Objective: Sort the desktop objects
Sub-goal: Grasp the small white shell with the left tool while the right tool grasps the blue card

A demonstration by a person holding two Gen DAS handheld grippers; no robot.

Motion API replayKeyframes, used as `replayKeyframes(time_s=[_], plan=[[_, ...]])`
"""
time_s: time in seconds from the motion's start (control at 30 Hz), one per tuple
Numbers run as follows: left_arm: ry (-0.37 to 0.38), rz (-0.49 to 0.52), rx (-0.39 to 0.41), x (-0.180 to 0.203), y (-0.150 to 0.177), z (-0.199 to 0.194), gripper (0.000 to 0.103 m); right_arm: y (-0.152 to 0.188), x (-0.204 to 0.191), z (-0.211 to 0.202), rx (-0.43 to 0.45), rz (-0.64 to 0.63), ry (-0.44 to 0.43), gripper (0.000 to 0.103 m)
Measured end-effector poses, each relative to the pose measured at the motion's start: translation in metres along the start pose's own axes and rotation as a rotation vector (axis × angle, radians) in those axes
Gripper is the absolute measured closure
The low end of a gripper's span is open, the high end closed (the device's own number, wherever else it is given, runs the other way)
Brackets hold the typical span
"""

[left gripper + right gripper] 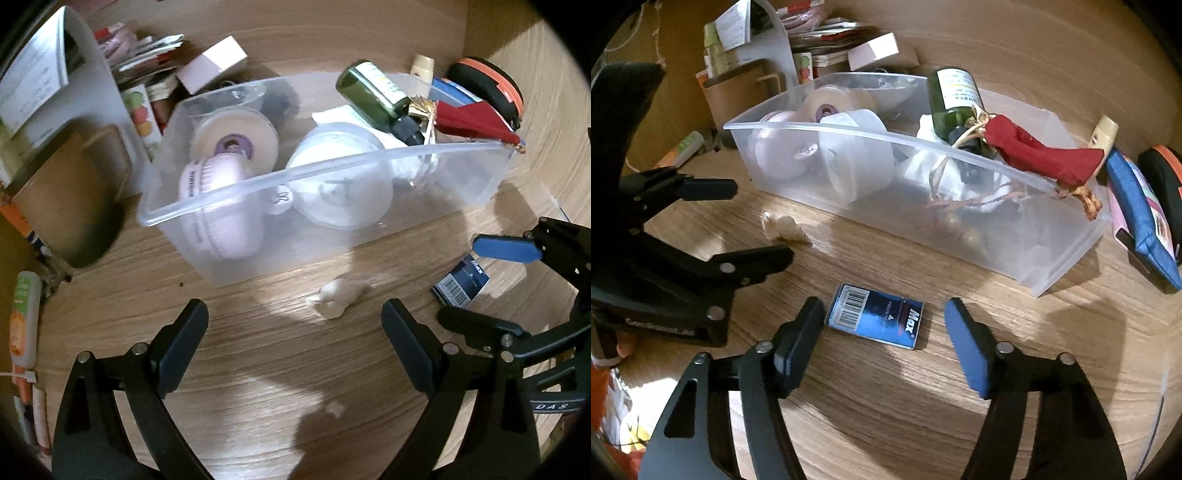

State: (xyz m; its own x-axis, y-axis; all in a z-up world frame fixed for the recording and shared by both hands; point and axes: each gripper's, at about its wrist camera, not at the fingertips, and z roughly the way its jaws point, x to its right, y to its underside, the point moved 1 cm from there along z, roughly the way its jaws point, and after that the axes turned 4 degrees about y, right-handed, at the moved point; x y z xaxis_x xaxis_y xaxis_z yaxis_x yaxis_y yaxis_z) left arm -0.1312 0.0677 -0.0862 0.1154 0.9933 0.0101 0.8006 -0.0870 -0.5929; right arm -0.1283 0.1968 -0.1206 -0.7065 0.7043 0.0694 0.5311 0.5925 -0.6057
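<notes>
A small dark-blue box marked "Max" (875,319) lies flat on the wooden desk between the fingers of my right gripper (882,310). The jaws stand open, with gaps on both sides of the box. A pale seashell (338,297) rests on the desk just ahead of my open left gripper (291,317), which holds nothing. Behind both stands a clear plastic bin (332,173) holding a green bottle (373,92), tape rolls (236,136), a white roll (343,184) and a red cloth piece (472,122). In the left wrist view the right gripper (460,281) straddles the blue box (461,291).
A brown holder (70,199) stands left of the bin, with stacked papers and small boxes (147,62) behind it. A blue pouch (1141,210) and an orange-and-black case (495,85) lie at the bin's right end. A green-and-orange tube (26,314) lies at the far left.
</notes>
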Motion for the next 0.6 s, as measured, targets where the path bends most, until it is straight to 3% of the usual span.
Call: replayKeyframes(time_s=[0.1, 0.27, 0.33, 0.47, 0.53, 0.6], plan=[[-0.003, 0.004, -0.007, 0.002, -0.002, 0.003, 0.007, -0.002, 0.001, -0.002, 0.009, -0.02, -0.013, 0.054], [-0.039, 0.029, 0.009, 0.008, -0.003, 0.003, 0.01, -0.003, 0.006, -0.003, 0.011, -0.002, -0.022, 0.054], [-0.035, 0.028, 0.007, 0.008, -0.002, 0.004, 0.02, -0.003, 0.009, -0.005, 0.019, 0.012, -0.044, 0.054], [-0.026, 0.027, 0.016, 0.012, -0.001, 0.002, 0.026, -0.005, 0.013, -0.007, 0.026, 0.025, -0.079, 0.054], [-0.018, 0.038, 0.027, 0.017, 0.0, 0.0, 0.04, -0.005, 0.014, -0.008, 0.034, 0.028, -0.095, 0.054], [-0.017, 0.041, 0.031, 0.015, 0.003, -0.002, 0.044, -0.005, 0.015, -0.01, 0.04, 0.029, -0.103, 0.054]])
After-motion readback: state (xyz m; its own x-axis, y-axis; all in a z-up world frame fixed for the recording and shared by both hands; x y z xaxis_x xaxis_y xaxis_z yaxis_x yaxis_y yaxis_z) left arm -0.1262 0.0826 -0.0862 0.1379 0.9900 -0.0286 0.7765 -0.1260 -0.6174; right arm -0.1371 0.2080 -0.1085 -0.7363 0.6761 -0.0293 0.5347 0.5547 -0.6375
